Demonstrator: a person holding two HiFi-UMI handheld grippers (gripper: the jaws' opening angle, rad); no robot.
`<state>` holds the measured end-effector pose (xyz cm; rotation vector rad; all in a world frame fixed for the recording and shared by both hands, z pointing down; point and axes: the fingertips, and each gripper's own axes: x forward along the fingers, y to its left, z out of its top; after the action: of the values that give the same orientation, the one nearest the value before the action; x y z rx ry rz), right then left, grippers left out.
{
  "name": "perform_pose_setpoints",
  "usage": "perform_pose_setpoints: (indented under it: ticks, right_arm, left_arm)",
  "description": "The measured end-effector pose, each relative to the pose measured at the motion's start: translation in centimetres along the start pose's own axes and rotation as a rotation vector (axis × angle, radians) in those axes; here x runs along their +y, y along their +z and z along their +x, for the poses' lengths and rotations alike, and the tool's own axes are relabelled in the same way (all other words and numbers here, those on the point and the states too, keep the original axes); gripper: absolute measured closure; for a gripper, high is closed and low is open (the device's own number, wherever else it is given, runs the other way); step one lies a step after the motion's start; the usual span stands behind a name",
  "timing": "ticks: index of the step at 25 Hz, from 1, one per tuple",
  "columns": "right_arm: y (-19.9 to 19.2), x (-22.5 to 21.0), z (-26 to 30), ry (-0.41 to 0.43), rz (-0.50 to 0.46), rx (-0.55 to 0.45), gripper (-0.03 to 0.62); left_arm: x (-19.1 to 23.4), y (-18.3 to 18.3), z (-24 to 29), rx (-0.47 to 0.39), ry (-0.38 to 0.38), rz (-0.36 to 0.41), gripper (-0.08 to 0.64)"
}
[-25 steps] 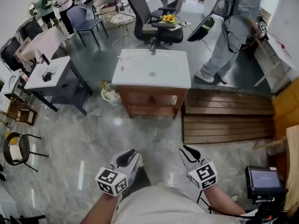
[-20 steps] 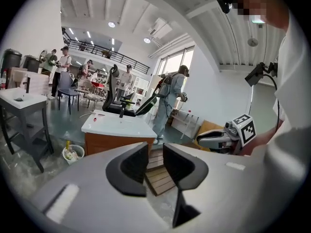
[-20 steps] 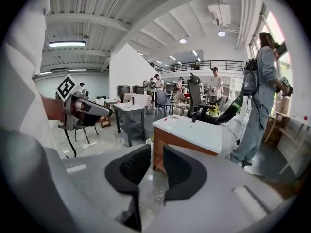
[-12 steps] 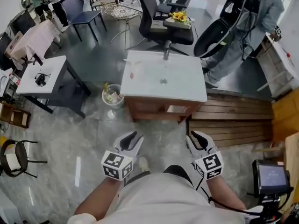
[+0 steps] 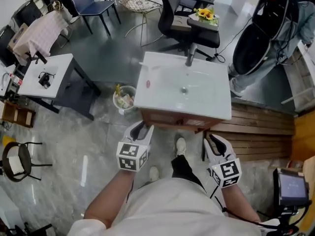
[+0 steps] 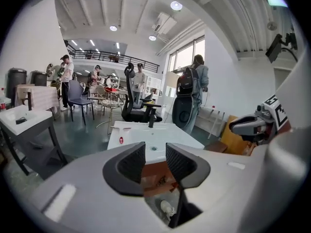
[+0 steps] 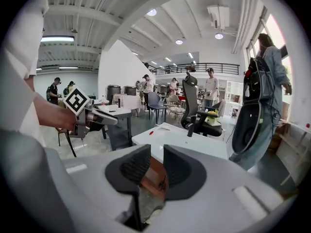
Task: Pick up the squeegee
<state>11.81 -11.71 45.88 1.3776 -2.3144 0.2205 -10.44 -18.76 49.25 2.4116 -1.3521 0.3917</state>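
Observation:
A white washbasin top (image 5: 209, 103) on a wooden cabinet stands in front of me, with a dark faucet (image 5: 190, 58) at its far edge. A thin pale bar, possibly the squeegee (image 5: 149, 65), lies at the far left corner; a small red thing (image 5: 148, 84) sits nearer on the left side. My left gripper (image 5: 142, 128) hovers just short of the front left corner. Its jaws have just been opening and nothing is between them (image 6: 155, 154). My right gripper (image 5: 214, 140) hangs by the front right corner, open and holding nothing (image 7: 156, 161).
A waste bin (image 5: 123, 98) stands left of the cabinet and wooden slats (image 5: 256, 132) lie to its right. A black office chair (image 5: 189, 18) is behind the basin. A white table (image 5: 44, 75) stands at the left. A person with a black bag (image 5: 261, 33) is at the far right.
I have walked up to the washbasin, which now sits much nearer. Both grippers have come forward with me. The left jaws stand wider apart than before.

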Motion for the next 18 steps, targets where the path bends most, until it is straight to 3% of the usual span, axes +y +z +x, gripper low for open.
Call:
perform_pose_setpoints:
  ticks: [11,18]
  right_arm:
    - [2.9,-12.8,10.5,0.102,-0.041,0.003,0.492]
    - [1.4,-20.3,13.7,0.129,-0.017,0.083,0.491]
  left_arm:
    - [8.2,2.9,17.5,0.07,0.206,-0.032,0.371]
    - [13.7,2.4,26.3,0.155,0.3,-0.046,0.351]
